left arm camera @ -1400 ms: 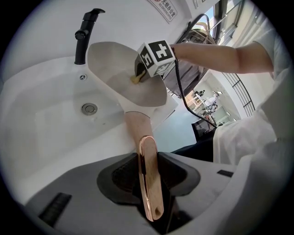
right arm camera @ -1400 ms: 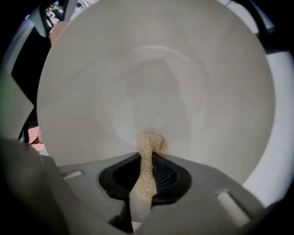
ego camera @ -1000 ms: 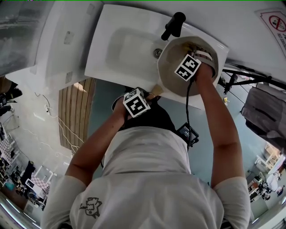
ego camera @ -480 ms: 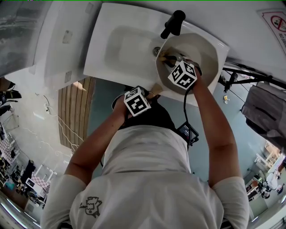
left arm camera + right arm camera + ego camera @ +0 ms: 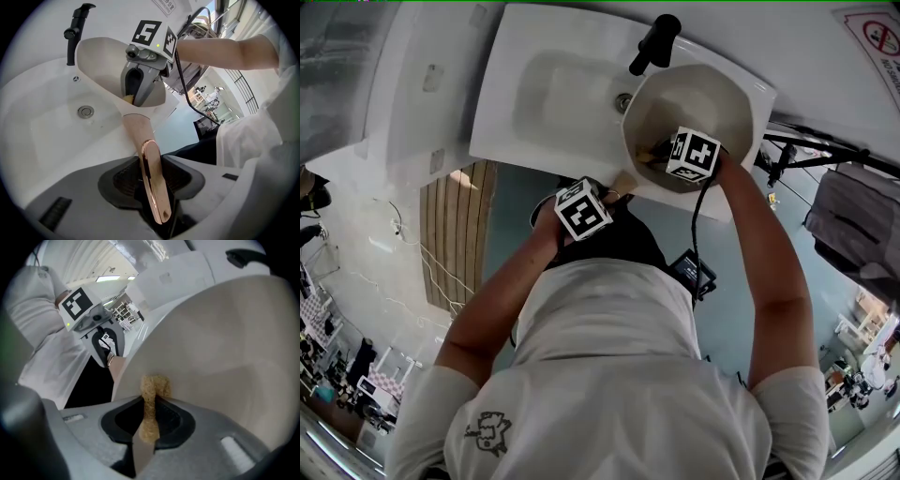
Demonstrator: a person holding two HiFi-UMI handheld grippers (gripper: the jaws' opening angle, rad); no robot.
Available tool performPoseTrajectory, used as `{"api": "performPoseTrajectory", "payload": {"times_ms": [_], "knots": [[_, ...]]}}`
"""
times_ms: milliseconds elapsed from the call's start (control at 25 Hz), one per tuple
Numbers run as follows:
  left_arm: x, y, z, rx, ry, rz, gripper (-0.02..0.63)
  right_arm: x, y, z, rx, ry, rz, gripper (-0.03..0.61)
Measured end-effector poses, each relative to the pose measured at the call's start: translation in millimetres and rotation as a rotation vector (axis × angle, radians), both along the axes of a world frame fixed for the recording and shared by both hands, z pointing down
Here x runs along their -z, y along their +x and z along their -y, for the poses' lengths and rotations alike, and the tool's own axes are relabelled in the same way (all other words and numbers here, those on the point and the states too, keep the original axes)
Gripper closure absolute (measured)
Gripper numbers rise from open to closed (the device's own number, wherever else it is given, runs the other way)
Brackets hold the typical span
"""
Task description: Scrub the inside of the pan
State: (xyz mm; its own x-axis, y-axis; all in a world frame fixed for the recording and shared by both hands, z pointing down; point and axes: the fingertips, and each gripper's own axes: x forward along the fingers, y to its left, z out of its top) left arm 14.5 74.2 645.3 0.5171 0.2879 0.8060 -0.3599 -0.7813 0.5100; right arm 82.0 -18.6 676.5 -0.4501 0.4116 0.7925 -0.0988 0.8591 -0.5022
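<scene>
A cream pan (image 5: 698,98) is tilted over the white sink (image 5: 553,94). My left gripper (image 5: 605,194) is shut on the pan handle (image 5: 149,161), whose rose-gold end lies between the jaws (image 5: 152,187). My right gripper (image 5: 664,150) reaches into the pan, shut on a tan scrub sponge (image 5: 151,401). The sponge presses on the pan's inner wall (image 5: 225,343) near the handle side. In the left gripper view the right gripper (image 5: 138,86) sits in the pan (image 5: 101,58) with the sponge (image 5: 128,98) at its tip. The right gripper view shows the left gripper (image 5: 101,336) beyond the rim.
A black faucet (image 5: 654,44) stands at the sink's back edge, just left of the pan. The drain (image 5: 85,111) lies in the basin below the pan. The person's body fills the near side. A black cable (image 5: 694,225) hangs from the right gripper.
The right gripper has swept the sponge from the far side of the pan, across its left wall, to the near side by the handle. The left gripper keeps holding the handle.
</scene>
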Motion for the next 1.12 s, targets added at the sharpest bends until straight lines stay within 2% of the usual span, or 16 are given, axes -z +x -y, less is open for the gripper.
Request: {"api": "performPoseTrajectory", "payload": {"times_ms": [120, 200, 320, 440, 560, 720, 800, 920, 1000, 1120], "knots": [[-2, -1, 2, 0.028, 0.002, 0.002, 0.465, 1, 23, -21, 0.046, -0.154, -0.092, 0.517], [-1, 0, 2, 0.051, -0.002, -0.002, 0.466, -1, 43, -30, 0.08, -0.223, -0.187, 0.517], [-1, -1, 2, 0.074, -0.005, -0.009, 0.469, -1, 69, -39, 0.118, -0.275, -0.319, 0.517], [0, 0, 2, 0.079, -0.012, -0.008, 0.47, -3, 99, -36, 0.142, -0.254, -0.504, 0.517], [0, 0, 2, 0.081, -0.02, -0.013, 0.471, -5, 138, -26, 0.204, -0.164, -0.73, 0.517], [1, 0, 3, 0.089, -0.026, -0.019, 0.472, -9, 161, -8, 0.193, -0.059, -0.868, 0.517], [1, 1, 2, 0.086, -0.025, -0.018, 0.472, -19, 177, 11, 0.228, 0.075, -0.94, 0.517], [1, 1, 1, 0.078, -0.025, -0.018, 0.471, -17, 201, 55, 0.248, 0.33, -1.077, 0.517], [1, 1, 1, 0.076, -0.026, -0.02, 0.471, -14, 202, 83, 0.208, 0.469, -1.084, 0.517], [2, 1, 3, 0.077, -0.029, -0.03, 0.471, -6, 192, 121, 0.135, 0.675, -1.012, 0.515]]}}
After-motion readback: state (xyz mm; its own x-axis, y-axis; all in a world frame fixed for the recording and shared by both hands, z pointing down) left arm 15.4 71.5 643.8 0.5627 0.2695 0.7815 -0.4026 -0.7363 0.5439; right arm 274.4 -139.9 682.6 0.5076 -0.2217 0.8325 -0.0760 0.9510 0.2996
